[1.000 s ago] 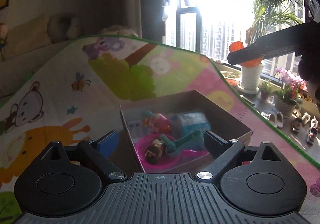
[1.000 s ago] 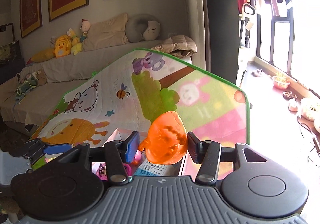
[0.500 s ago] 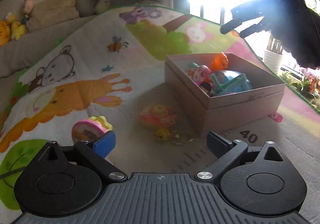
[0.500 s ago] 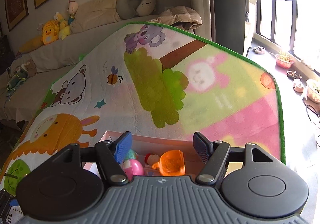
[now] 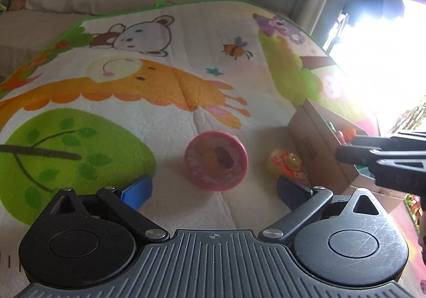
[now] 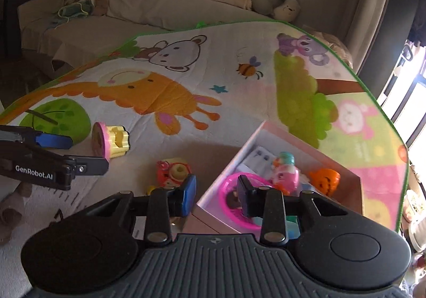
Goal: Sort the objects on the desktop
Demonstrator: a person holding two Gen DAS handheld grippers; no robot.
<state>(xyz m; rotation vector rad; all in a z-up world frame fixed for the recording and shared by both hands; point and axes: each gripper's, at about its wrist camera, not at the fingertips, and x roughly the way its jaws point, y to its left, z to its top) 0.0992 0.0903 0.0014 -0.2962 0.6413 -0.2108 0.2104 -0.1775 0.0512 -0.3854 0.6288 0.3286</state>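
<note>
A box (image 6: 293,138) sits on the mat (image 6: 186,79). Toys lie in it. Left of it, two toys lie on the mat: a round one (image 6: 110,142) and a small one (image 6: 173,171).

Bare mat (image 5: 165,122) around pink toy (image 5: 216,160); box (image 5: 316,149) rightward.

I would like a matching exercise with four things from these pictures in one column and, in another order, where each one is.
Things:
1. orange pumpkin toy
2. pink round toy
3. red and yellow toy
4. grey bear pillow

Places:
A. on the sofa behind the mat
B. lying on the mat, in front of the open left gripper
C. inside the box
D. on the mat, just beside the box's outer wall

Pairs: 1-C, 2-B, 3-D, 4-A
</note>
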